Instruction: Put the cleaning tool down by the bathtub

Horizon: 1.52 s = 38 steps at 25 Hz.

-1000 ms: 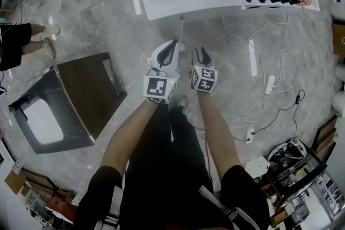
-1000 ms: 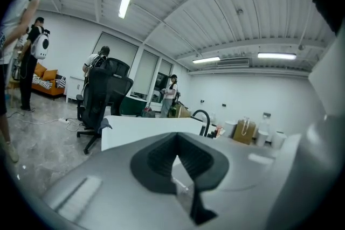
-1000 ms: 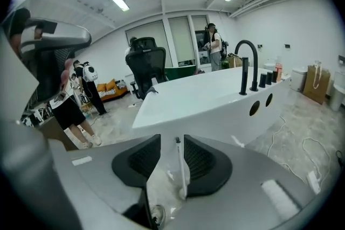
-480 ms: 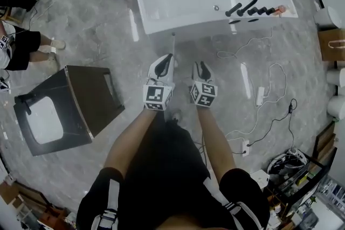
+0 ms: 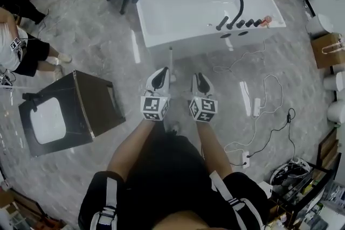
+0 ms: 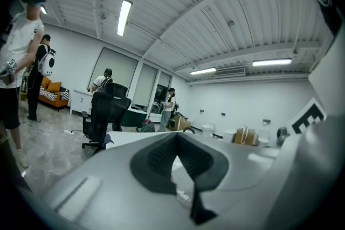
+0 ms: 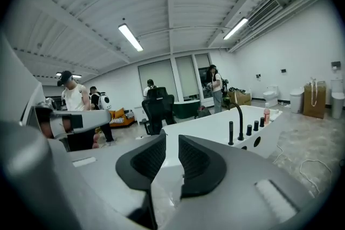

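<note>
Grey and thin, the cleaning tool (image 5: 171, 62) looks light, stiff; I'd hold it mid-shaft. My left claw (image 5: 163, 72) sits closed; my right claw (image 5: 198, 78) is closing on nothing.

Open floor (image 5: 116, 62) in front of bathtub (image 5: 178, 8) — dark cabinet (image 5: 81, 110) crowds L side, loose cables (image 5: 262, 110) clutter R side

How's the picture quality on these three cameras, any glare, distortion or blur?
Head view: light streaks glare on the glossy floor, and fisheye curves the edges. Left gripper view: dark vignetted corners, one ceiling light blown out. Right gripper view: sharp background, similar fisheye.
</note>
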{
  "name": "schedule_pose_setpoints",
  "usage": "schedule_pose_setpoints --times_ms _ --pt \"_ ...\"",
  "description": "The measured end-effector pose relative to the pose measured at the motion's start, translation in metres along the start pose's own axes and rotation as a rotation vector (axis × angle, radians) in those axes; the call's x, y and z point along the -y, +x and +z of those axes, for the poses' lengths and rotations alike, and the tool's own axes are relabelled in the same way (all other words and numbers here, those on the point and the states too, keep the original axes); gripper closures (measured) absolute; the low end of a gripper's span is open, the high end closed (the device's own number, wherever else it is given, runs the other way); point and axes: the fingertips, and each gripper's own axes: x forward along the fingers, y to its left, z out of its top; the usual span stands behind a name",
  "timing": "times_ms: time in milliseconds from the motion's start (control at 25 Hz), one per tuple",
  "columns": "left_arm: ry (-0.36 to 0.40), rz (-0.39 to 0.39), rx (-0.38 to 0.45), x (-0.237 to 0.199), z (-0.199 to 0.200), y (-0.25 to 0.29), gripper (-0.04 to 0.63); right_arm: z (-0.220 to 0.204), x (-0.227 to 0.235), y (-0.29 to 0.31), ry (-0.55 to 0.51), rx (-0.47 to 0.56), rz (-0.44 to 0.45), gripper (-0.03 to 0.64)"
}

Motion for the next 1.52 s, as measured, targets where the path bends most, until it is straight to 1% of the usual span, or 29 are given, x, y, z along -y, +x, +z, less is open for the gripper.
schedule_pose_setpoints --times_ms 240,400,560,760,1120,1520 --pt "0.002 -0.004 0.01 0.017 0.02 -0.041 0.588 0.047 -0.015 -0.049 -0.004 0.104 0.012 0.577" --pt "0.006 0.001 0.013 0.026 0.03 -0.069 0.588 0.063 -0.022 -0.083 -0.024 0.133 0.012 0.594" --pt "0.031 0.011 0.039 0.036 0.041 -0.08 0.588 0.073 -0.024 -0.105 -0.032 0.15 0.027 0.615" --pt "0.046 0.013 0.057 0.051 0.046 -0.089 0.588 0.075 -0.026 -0.124 -0.028 0.148 0.053 0.618" --pt "0.045 -0.003 0.049 0.064 0.041 -0.103 0.588 0.077 -0.039 -0.137 -0.087 0.187 0.093 0.618" --pt "0.046 -0.02 0.044 0.075 0.037 -0.099 0.588 0.075 -0.03 -0.139 -0.094 0.191 0.076 0.618"
